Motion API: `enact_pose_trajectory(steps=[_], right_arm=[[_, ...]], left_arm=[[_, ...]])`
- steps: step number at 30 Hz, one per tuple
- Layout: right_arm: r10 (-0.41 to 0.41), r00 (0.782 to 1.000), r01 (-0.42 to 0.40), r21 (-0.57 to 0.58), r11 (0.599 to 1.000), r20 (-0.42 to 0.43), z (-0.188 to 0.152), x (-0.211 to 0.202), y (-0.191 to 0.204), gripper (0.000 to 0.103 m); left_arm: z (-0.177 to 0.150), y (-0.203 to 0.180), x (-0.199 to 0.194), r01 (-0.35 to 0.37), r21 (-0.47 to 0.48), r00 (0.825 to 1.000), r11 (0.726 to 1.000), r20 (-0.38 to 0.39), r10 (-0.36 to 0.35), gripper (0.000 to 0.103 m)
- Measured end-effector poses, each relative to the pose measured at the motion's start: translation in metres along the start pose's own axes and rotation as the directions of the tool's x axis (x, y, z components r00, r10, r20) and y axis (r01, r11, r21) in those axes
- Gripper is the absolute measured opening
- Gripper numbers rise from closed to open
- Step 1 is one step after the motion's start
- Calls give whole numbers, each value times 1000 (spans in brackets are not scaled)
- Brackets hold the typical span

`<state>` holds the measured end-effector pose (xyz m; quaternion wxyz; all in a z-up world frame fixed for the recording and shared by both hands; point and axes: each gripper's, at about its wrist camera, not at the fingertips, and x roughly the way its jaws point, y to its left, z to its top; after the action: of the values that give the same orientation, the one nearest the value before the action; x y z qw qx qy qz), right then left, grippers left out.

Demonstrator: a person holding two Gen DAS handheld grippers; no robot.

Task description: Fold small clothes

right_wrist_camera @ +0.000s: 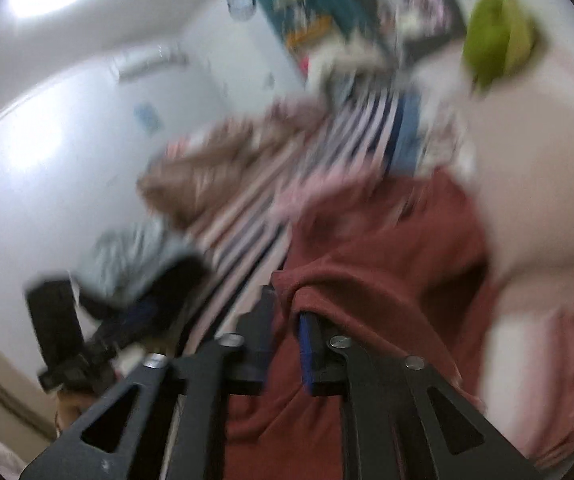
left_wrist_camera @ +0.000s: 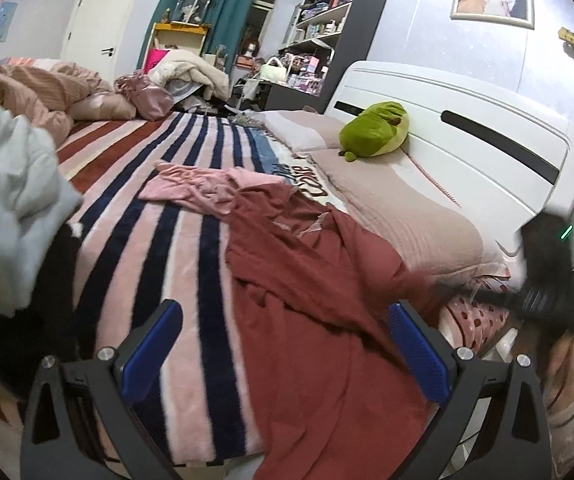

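Rust-red garment (left_wrist_camera: 307, 288) rumpled across striped bed, pink garment (left_wrist_camera: 207, 188) crumpled just beyond, touching

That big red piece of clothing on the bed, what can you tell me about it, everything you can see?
The red garment is a rust-red, soft-looking knit, crumpled and spread unfolded over the striped blanket, one end hanging over the bed's near edge. A pink garment lies against its far end, and a pillow borders one side. The right gripper has pinched a fold of it between its fingers, though that view is blurred. The left gripper hovers open above it.
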<state>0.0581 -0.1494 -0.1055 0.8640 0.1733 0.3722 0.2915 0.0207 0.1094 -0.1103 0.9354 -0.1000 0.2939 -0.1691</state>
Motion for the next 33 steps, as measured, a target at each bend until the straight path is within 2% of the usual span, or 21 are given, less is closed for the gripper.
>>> enact_pose_trajectory(steps=[1,2,4,6,7,9,12,15,18,20,22,25,29,30,31,32,33], right_arm=[[6,998,-5,19,1000,-60,-11,16,-1,41],[22,991,-18,37,999,-131,-24,34,-2,40],[44,983,-38,39,999,-178,-37,44,-2,40],[40,985,-40,-1,999,-167,-38,35,1,41],[28,990,-32,-30,999,-141,-35,24,2,45],[-7,997,3,-58,998,-79,-26,2,-1,55],[-76,997,75,-76,994,-2,-20,-30,-18,58],[-158,987,156,-94,983,-11,-26,-46,-41,58],[-157,987,156,-39,987,-42,-40,-46,-66,58],[-139,989,140,-2,990,-51,-49,-46,-78,58],[-132,990,133,19,991,-49,-53,-47,-87,58],[-126,991,127,39,991,-39,-55,-53,-95,58],[-128,991,129,47,991,-32,-55,-57,-100,58],[-129,991,130,49,990,-30,-55,-58,-101,58],[-130,991,131,51,990,-30,-56,-59,-101,58],[-132,991,133,52,990,-30,-56,-59,-102,58],[-134,990,136,55,989,-30,-56,-60,-103,58]], left_arm=[[-1,2,-1,-2,-1,1000,1000,-3,2,101],[-2,4,-3,-7,-3,1000,1000,-7,7,101],[-6,7,-3,-14,-4,1000,1000,-15,14,101],[-7,6,0,-12,-8,1000,1000,-27,12,101],[-9,4,3,-7,-10,999,1000,-34,6,101],[-12,-3,13,15,-9,998,1000,-57,-15,101],[-21,-25,34,67,10,992,998,-110,-66,101],[-31,-51,61,124,20,977,992,-175,-118,101],[-43,-83,90,196,40,954,980,-238,-182,100],[-49,-104,105,250,61,938,966,-262,-227,90],[-54,-124,118,279,86,926,956,-290,-244,72],[-63,-148,137,280,162,920,946,-328,-216,71],[-79,-162,164,196,274,926,942,-367,-86,68],[-82,-163,165,162,304,936,939,-350,-48,54],[-83,-164,164,115,340,945,933,-327,2,36],[-83,-162,161,95,348,948,933,-318,22,28],[-80,-157,157,107,323,947,940,-320,2,15]])
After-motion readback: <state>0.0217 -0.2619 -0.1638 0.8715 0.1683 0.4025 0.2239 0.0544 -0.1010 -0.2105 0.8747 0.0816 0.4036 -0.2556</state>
